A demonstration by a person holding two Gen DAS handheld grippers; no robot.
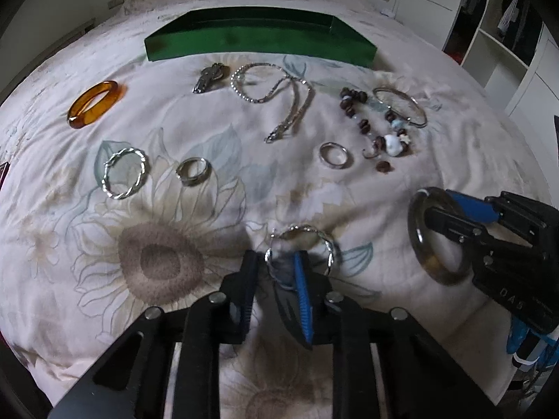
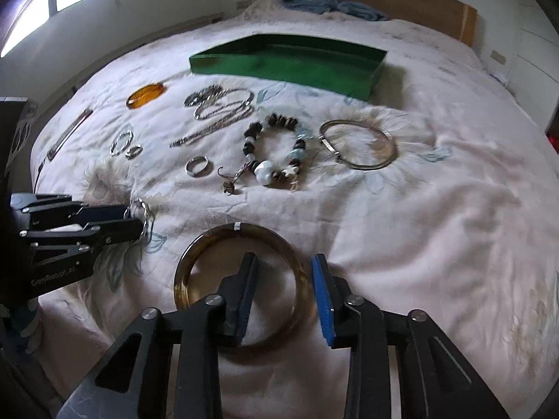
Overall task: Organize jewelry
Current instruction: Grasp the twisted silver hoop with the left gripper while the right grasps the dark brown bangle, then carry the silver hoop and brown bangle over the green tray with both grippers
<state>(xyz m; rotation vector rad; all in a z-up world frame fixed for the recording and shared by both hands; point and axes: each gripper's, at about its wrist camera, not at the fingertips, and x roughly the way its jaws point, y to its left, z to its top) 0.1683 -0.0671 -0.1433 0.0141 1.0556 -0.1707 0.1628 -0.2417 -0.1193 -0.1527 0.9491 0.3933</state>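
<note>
A green tray [image 1: 258, 43] [image 2: 314, 70] lies at the far side of the bed. Jewelry is spread in front of it. My left gripper [image 1: 276, 265] has its fingers straddling the rim of a twisted silver hoop [image 1: 314, 232], narrowly apart; in the right wrist view [image 2: 139, 221] they look closed on the hoop [image 2: 145, 209]. My right gripper [image 2: 284, 272] is open, its two fingers straddling the right rim of a dark smoky bangle [image 2: 241, 241] lying on the bed. That bangle [image 1: 419, 241] and the right gripper [image 1: 450, 214] also show in the left wrist view.
On the bedspread lie an amber bangle [image 1: 96, 103], a second twisted hoop [image 1: 124, 173], two rings [image 1: 192, 171] [image 1: 333, 155], silver chains [image 1: 279, 101], a beaded bracelet [image 2: 276, 150] and a thin silver bangle [image 2: 360, 143]. A blue towel [image 2: 332, 5] lies by the headboard.
</note>
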